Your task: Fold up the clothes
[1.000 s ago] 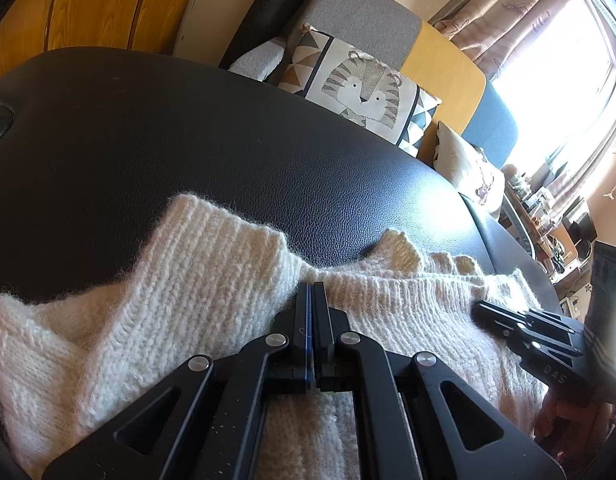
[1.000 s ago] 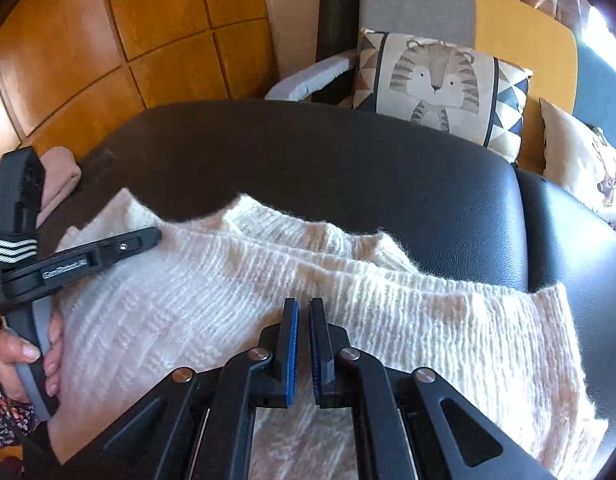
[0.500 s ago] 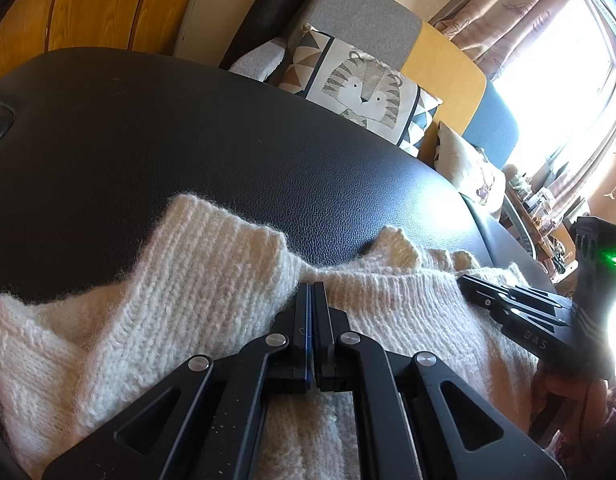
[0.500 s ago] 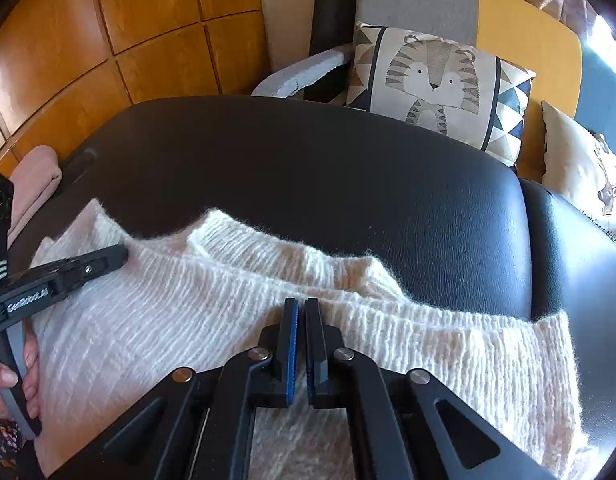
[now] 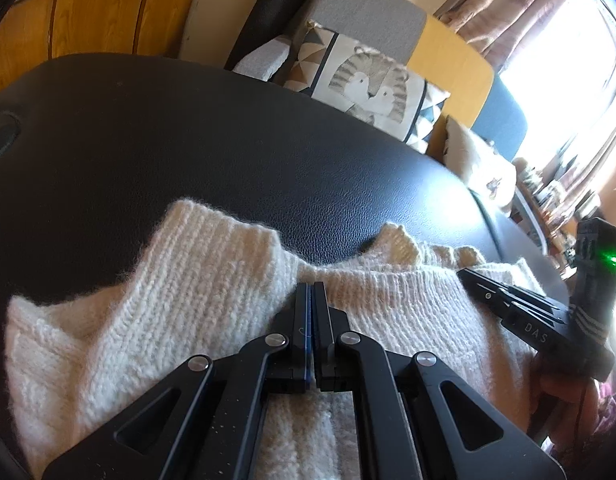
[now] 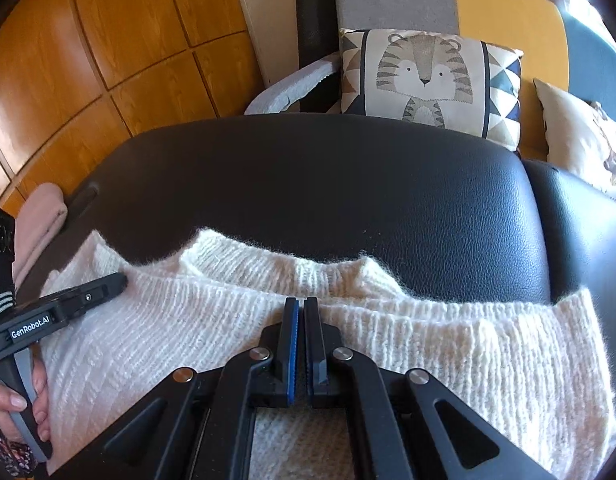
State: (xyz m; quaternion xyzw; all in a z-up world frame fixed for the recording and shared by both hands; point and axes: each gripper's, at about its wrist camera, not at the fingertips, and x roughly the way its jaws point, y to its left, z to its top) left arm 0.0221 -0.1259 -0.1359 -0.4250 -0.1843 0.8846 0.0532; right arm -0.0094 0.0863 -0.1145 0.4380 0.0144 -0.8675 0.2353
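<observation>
A cream knitted sweater (image 5: 196, 280) lies folded on a black leather seat (image 5: 188, 140); it also shows in the right wrist view (image 6: 448, 344). My left gripper (image 5: 311, 292) is shut, its tips over the sweater's upper edge, and I cannot tell whether fabric is pinched. My right gripper (image 6: 302, 308) is nearly closed with a thin gap, its tips at the sweater's fold edge. The right gripper also shows at the right of the left wrist view (image 5: 480, 280). The left gripper shows at the left of the right wrist view (image 6: 116, 280).
A tiger-print cushion (image 6: 424, 76) leans on a grey and yellow sofa (image 6: 508, 12) behind the seat. A cream pillow (image 6: 580, 140) lies at the right. A pink folded garment (image 6: 40, 216) lies at the left by orange wooden panels (image 6: 108, 60). Bright window at right (image 5: 560, 60).
Both grippers have drawn back a little toward me over the sweater. The right gripper's jaws narrowed, then stayed almost closed. The sweater's far edge lies flatter.
</observation>
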